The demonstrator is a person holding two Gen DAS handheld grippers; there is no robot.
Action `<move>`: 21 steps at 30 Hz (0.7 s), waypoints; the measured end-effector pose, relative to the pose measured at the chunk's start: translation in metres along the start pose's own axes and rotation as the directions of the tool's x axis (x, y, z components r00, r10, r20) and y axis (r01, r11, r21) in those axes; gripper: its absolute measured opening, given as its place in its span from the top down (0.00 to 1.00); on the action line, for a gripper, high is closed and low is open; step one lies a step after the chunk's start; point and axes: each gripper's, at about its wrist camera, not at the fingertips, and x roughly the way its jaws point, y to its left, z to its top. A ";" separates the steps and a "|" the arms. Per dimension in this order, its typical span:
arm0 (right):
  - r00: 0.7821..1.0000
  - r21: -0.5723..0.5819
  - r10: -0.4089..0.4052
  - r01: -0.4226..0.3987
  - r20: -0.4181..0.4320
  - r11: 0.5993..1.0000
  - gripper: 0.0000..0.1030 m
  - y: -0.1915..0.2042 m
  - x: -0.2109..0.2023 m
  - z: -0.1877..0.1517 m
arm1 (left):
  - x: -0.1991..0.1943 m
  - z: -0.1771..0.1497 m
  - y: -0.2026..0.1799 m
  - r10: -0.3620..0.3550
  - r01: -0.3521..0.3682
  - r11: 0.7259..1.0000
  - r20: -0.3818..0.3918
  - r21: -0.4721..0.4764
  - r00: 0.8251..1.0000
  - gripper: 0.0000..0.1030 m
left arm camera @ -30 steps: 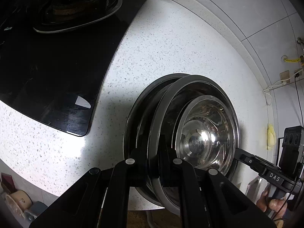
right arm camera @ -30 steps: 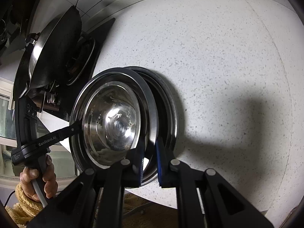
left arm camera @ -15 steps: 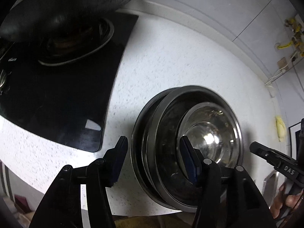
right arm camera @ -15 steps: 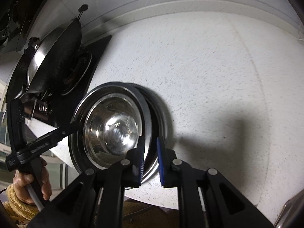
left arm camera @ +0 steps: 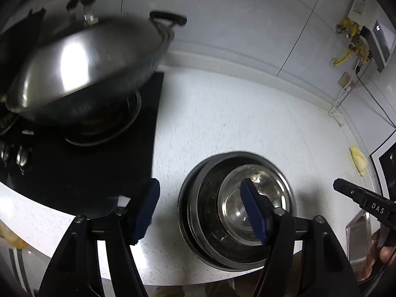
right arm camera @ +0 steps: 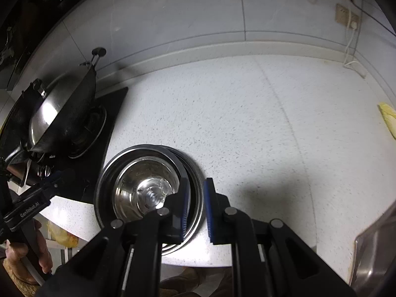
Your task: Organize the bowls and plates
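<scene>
**Both grippers above the stacked bowls at the counter's front edge**

At the far left, a wok (left arm camera: 81, 74) under a shiny steel lid (left arm camera: 74, 57) sits on the burner of a black glass stove (left arm camera: 81, 170); in the right wrist view the same wok (right arm camera: 61, 118) appears tilted by the lens, its handle toward the tiled wall (right arm camera: 173, 12).

Right of the stove lies the white speckled counter (left arm camera: 235, 123). The left gripper (left arm camera: 200, 208) hangs over it with its jaws spread wide, having just been opening, and nothing is clamped between the blue pads (left arm camera: 146, 210). One pad shows over bare counter, the other in front of the bowls.

The stack of bowls (left arm camera: 212, 212) rests on the counter near its front edge, just right of the stove: a small shiny bowl (left arm camera: 272, 190) nested in wider, darker steel ones whose rims sit slightly off-centre. From the other side, the small bowl (right arm camera: 141, 185) gleams in the same stack (right arm camera: 109, 173).

The right gripper (right arm camera: 198, 205) shows over the stack's right rim, its jaws nearly closed with a narrow slit between them and gripping nothing.

At the far right, a yellow cloth (left arm camera: 358, 160) lies near the wall, and the corner of a steel sink (right arm camera: 376, 247) shows at the counter's end.
</scene>
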 end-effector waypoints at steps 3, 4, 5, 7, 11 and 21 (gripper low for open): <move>1.000 0.008 0.011 -0.011 0.023 1.000 0.87 0.001 -0.016 -0.003 | -0.015 0.004 0.000 0.000 0.000 1.000 0.019 0.010 1.000 0.37; 0.999 0.003 0.010 -0.010 0.036 1.000 0.85 0.002 -0.021 -0.004 | -0.020 0.004 0.000 0.008 -0.009 1.000 0.030 0.013 1.000 0.37; 0.998 -0.002 0.013 -0.013 0.057 1.000 0.81 0.003 -0.028 -0.006 | -0.026 0.003 -0.001 0.024 -0.025 0.999 0.047 0.023 0.999 0.36; 0.995 -0.014 0.011 -0.010 0.103 1.000 0.78 0.002 -0.042 -0.008 | -0.035 0.000 -0.004 0.048 -0.051 0.998 0.075 0.032 0.996 0.33; 0.985 -0.043 0.010 -0.003 0.169 0.999 0.74 0.001 -0.065 -0.009 | -0.052 -0.006 -0.009 0.060 -0.063 0.998 0.105 0.021 0.993 0.31; 0.977 -0.142 0.103 -0.076 0.189 0.987 0.59 -0.038 -0.107 -0.035 | -0.098 -0.055 -0.049 0.130 -0.125 0.991 0.171 -0.040 0.977 0.29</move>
